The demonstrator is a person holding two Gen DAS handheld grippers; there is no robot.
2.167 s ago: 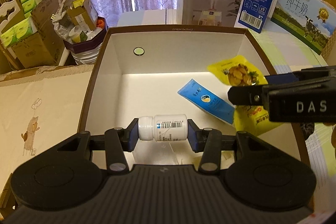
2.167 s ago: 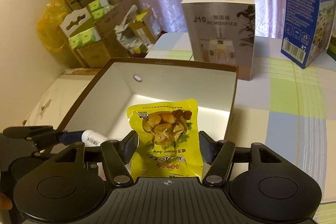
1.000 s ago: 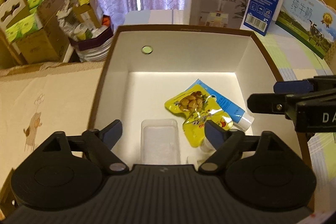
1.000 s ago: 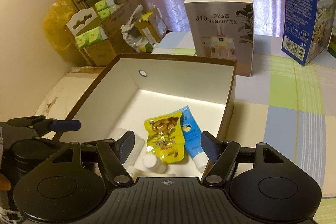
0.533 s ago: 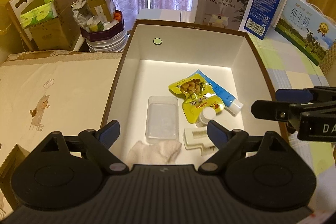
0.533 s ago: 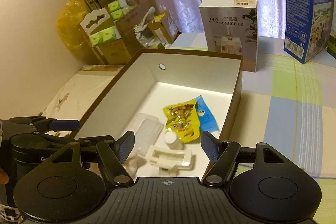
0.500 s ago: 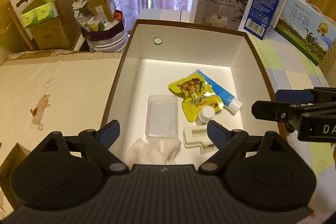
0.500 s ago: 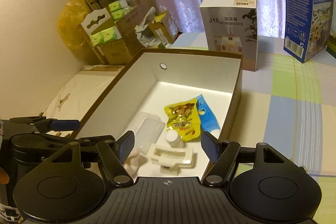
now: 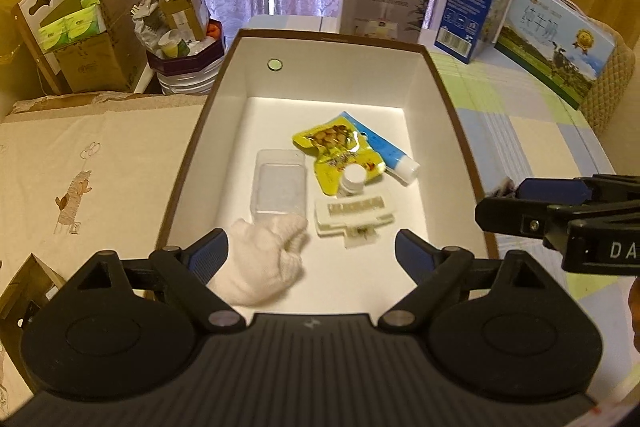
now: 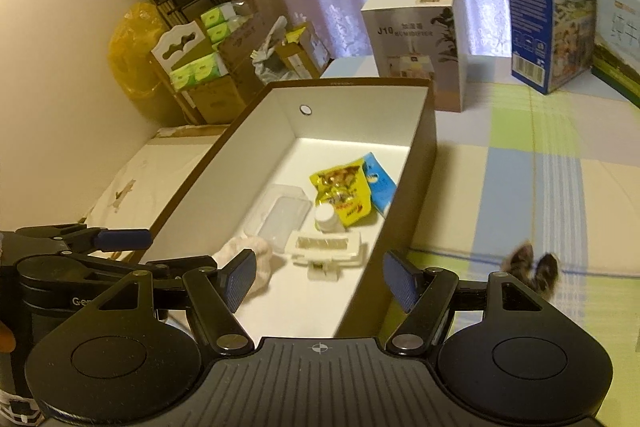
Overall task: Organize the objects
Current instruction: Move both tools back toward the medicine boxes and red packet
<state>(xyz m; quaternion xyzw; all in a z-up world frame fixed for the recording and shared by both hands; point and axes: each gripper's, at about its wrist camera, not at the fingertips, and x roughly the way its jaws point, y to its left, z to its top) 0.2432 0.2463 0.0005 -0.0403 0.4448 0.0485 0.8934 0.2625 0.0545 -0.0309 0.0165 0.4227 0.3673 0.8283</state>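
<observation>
Box (image 9: 440, 83) now has everything in it, left to right: white sock (image 9: 260, 267), clear plastic case (image 9: 280, 187), white clip (image 9: 352, 215), pill bottle (image 9: 352, 181), yellow snack pouch (image 9: 336, 151), blue tube (image 9: 384, 151). Bottle and pouch were pinched a couple seconds ago; now left gripper (image 9: 312, 255) and right gripper (image 10: 316, 281) are both spread, empty and backed off, so sorting looks pretty much done

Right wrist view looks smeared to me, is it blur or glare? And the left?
Right wrist view: motion blur, worst on the dark furry thing on the cloth; box contents soft. Left wrist view: sharper, no glare, warm dim light, fisheye bending of the box rim.
</observation>
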